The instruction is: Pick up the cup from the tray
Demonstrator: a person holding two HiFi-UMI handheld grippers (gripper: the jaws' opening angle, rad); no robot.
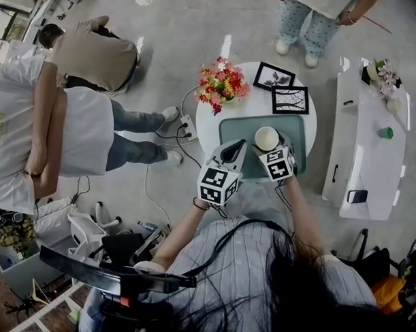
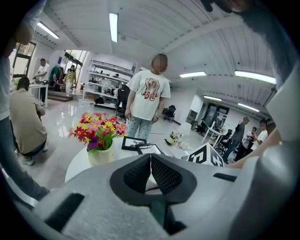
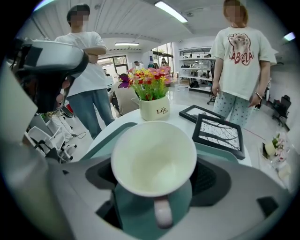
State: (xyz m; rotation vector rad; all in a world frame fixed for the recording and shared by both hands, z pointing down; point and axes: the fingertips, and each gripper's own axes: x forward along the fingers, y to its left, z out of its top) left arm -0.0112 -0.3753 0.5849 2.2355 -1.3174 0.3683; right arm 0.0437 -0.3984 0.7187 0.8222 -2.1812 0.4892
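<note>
A white cup [image 1: 266,137] stands upright on the teal tray [image 1: 230,127] on a round white table [image 1: 210,131]. My right gripper [image 1: 269,149] is at the cup. In the right gripper view the cup [image 3: 152,157] sits between the wide-apart jaws of the right gripper [image 3: 157,169], its handle turned toward the camera, and the dark pads [image 3: 214,178] stand clear of its sides, over the tray [image 3: 104,137]. My left gripper [image 1: 235,146] hovers over the tray's near left part, to the left of the cup. Its tips [image 2: 151,157] meet with nothing between them.
A pot of flowers [image 1: 221,83] stands at the table's far left, and two black picture frames [image 1: 273,76] [image 1: 289,100] lie beyond the tray. A white counter [image 1: 367,143] runs along the right. One person stands past the table [image 1: 312,15], others at left [image 1: 91,132]. Cables and a power strip [image 1: 188,127] lie on the floor.
</note>
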